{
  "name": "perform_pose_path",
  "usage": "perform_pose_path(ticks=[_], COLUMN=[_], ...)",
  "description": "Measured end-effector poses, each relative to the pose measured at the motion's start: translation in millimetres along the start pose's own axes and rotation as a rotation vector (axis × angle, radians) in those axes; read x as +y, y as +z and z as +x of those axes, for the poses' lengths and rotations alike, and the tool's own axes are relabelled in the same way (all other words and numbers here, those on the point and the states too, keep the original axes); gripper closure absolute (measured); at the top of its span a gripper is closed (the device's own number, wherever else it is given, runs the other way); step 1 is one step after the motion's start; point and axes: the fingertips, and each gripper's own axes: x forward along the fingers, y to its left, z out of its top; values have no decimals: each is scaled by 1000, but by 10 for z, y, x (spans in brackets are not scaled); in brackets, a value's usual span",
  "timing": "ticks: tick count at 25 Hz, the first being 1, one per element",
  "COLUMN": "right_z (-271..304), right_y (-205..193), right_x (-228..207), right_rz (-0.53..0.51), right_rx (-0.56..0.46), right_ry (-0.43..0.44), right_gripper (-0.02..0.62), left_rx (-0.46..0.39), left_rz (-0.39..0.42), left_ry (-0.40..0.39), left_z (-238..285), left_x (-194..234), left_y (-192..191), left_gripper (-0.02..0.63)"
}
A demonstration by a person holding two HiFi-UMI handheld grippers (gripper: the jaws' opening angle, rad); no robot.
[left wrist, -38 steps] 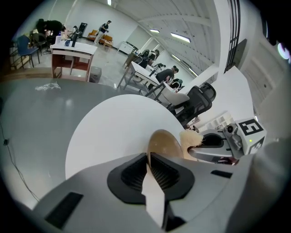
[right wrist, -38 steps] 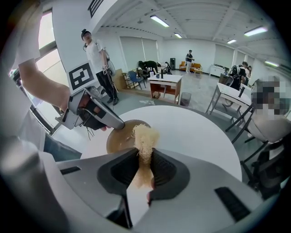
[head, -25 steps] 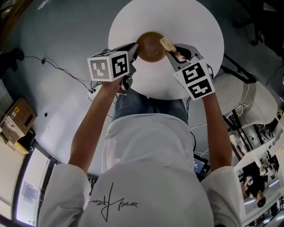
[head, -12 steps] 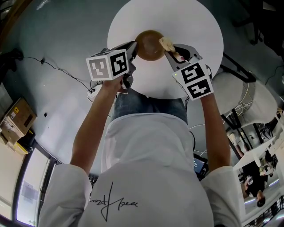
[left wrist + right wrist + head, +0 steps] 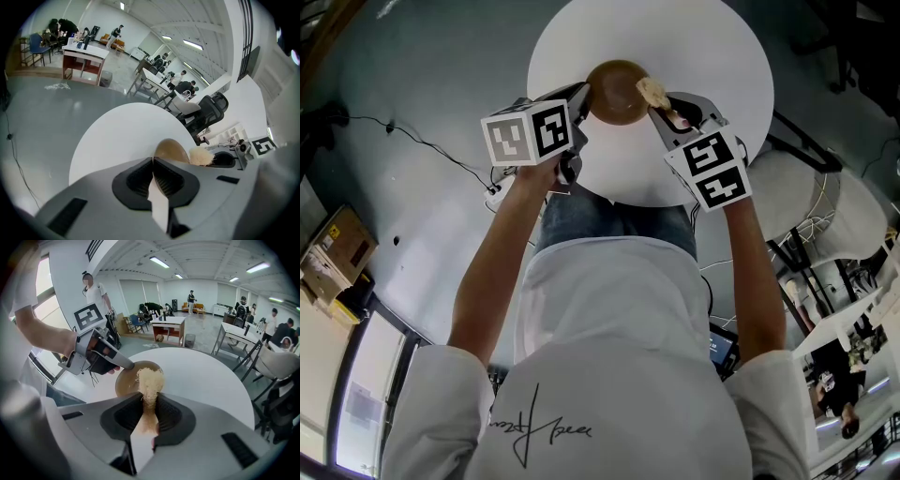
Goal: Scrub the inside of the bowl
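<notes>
A brown bowl (image 5: 617,91) stands on the round white table (image 5: 712,56), near its front edge. My left gripper (image 5: 584,97) is shut on the bowl's left rim (image 5: 161,151), with the thin wall pinched between its pads. My right gripper (image 5: 661,106) is shut on a pale fibrous scrubber (image 5: 652,92), whose tuft (image 5: 149,379) hangs over the bowl's (image 5: 129,378) right inner side. In the left gripper view the scrubber (image 5: 202,156) shows just right of the bowl. Whether the tuft touches the bowl's inside I cannot tell.
A cable (image 5: 422,145) runs across the grey floor left of the table. Cardboard boxes (image 5: 336,255) sit at the far left. White chairs (image 5: 825,202) stand to the right. Desks, an office chair (image 5: 206,112) and several people fill the room behind.
Both grippers and the bowl shifted very slightly up and left; the grips on the rim and the scrubber are unchanged.
</notes>
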Motion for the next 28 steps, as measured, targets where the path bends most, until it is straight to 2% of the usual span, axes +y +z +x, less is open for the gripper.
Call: perform_pose_path(ticks=[28], right_z=[12], right_y=[-75], right_x=[182], right_rz=[44], right_rx=[1], right_ry=[-2], right_gripper=[509], left_rx=[-8], left_rz=[-7], left_ry=[-5], left_z=[18], left_x=[6], left_y=[29], left_gripper=[591])
